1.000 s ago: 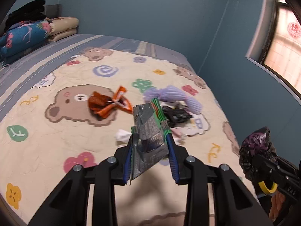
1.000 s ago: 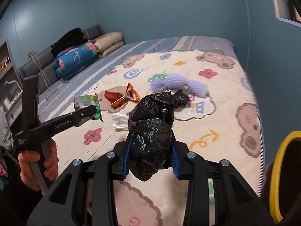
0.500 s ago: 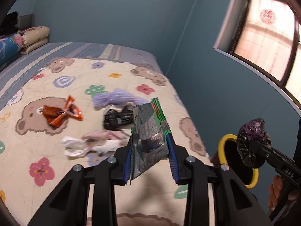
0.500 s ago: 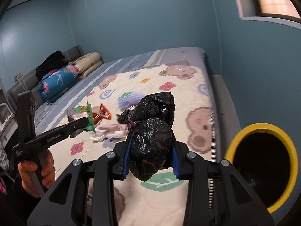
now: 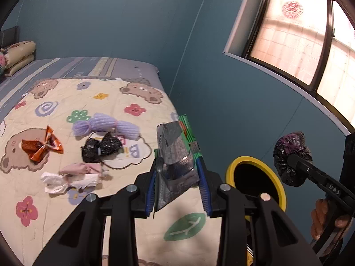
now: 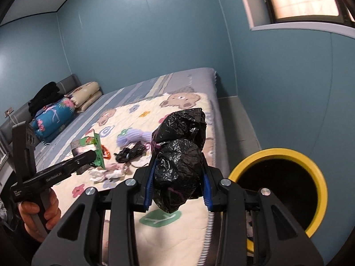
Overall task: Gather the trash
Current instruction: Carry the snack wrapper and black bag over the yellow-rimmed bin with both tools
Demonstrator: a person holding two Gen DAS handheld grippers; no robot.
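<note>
My left gripper [image 5: 177,166] is shut on a silver and green snack wrapper [image 5: 175,155], held above the bed's near right edge. My right gripper [image 6: 177,164] is shut on a crumpled black plastic bag [image 6: 179,155]. A yellow-rimmed bin [image 5: 235,166] [image 6: 277,155] with a dark opening stands on the floor just right of the bed. The right gripper's black bag [image 5: 290,157] hangs right of the bin in the left wrist view. On the quilt lie an orange wrapper [image 5: 41,147], a small black bag [image 5: 99,148], white and pink tissues [image 5: 71,177] and a purple wrapper [image 5: 106,125].
The bed carries a cream bear-print quilt [image 5: 55,210] with pillows and folded bedding [image 6: 66,104] at its head. Blue walls close in behind and to the right, with a window [image 5: 310,44] above. A narrow floor strip [image 6: 235,119] runs between bed and wall.
Both grippers have swung to the right and risen a little with their loads. The yellow-rimmed bin has come into both views and now sits close to the right of each gripper.
</note>
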